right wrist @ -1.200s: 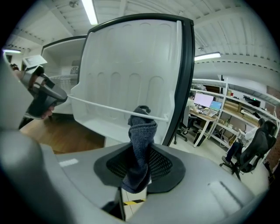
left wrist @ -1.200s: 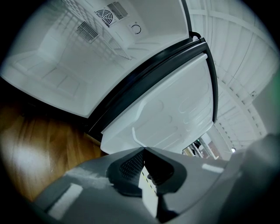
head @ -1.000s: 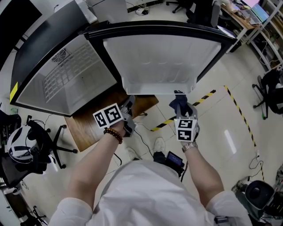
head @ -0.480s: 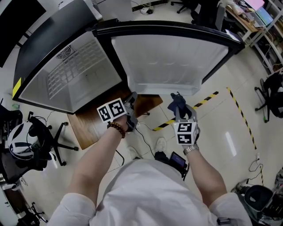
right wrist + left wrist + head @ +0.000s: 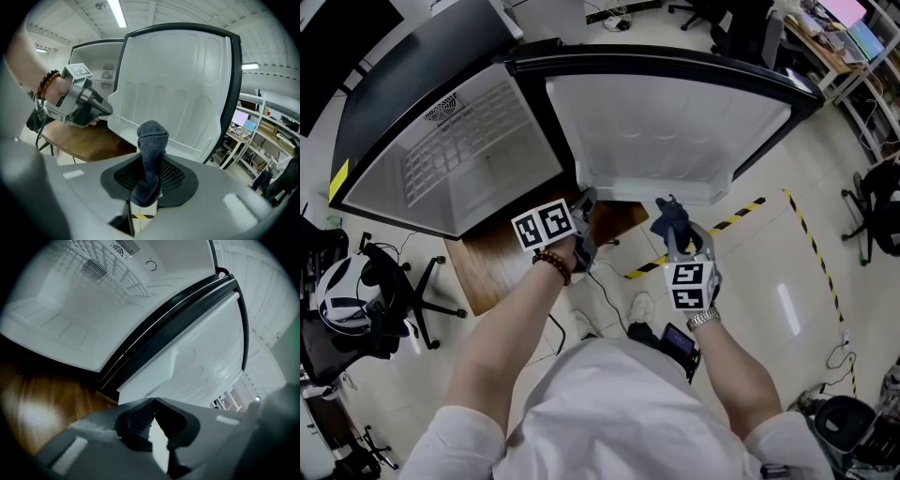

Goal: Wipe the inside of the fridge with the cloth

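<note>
Cloth (image 5: 152, 140) stands clamped in the right gripper (image 5: 677, 239), just below the bottom edge of the open door (image 5: 666, 131). Left gripper (image 5: 581, 208), jaws closed on nothing, has risen to the door's lower hinge-side corner. Fridge (image 5: 441, 159) interior stands exposed; wiping evidently not yet begun.

We look down on a wooden table (image 5: 483, 267) standing on a pale floor, where yellow-and-black hazard tape (image 5: 741, 208) runs off diagonally. At far left we find a white helmet (image 5: 337, 296) beside a black office chair (image 5: 405, 298). At top right is a desk with lit monitors (image 5: 855, 30), and another dark chair (image 5: 876, 201) sits below it.
</note>
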{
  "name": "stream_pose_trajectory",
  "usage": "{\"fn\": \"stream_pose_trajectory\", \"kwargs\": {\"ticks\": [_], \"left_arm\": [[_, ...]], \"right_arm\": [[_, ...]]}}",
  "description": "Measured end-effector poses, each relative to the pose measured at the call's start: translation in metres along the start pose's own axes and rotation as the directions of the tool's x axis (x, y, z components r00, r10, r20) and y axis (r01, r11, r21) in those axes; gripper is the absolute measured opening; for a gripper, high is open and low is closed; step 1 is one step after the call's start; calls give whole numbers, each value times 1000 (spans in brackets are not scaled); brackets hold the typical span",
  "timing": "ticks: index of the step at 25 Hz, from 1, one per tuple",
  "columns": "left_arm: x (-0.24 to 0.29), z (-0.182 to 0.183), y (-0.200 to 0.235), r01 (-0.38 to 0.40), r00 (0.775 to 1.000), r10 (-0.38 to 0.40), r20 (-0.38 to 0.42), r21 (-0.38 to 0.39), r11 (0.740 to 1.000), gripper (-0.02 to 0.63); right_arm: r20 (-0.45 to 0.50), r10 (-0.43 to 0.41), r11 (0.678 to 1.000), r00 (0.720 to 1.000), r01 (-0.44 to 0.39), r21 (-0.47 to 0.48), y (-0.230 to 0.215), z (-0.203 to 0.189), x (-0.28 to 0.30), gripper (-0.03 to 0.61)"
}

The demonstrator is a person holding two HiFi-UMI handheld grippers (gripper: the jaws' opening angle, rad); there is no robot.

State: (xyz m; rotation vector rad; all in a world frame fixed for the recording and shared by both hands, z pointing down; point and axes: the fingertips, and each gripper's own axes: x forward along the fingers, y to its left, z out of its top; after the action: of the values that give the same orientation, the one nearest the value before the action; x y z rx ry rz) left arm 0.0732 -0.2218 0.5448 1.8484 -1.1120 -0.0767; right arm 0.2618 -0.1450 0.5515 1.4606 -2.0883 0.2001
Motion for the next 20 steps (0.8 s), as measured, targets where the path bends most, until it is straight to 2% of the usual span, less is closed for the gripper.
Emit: {"fn": "stream_pose_trajectory", "kwargs": {"ticks": [9, 20], "left_arm": [[1, -2, 0, -4, 1000, 4, 0, -4, 1000, 6], [-9, -8, 2, -1, 1000, 1, -13, -2, 1000, 6]], "right_arm": [[53, 51, 999, 997, -50, -18, 19, 25, -5, 91], [154, 151, 988, 976, -145, -51, 60, 86, 0, 91]]}}
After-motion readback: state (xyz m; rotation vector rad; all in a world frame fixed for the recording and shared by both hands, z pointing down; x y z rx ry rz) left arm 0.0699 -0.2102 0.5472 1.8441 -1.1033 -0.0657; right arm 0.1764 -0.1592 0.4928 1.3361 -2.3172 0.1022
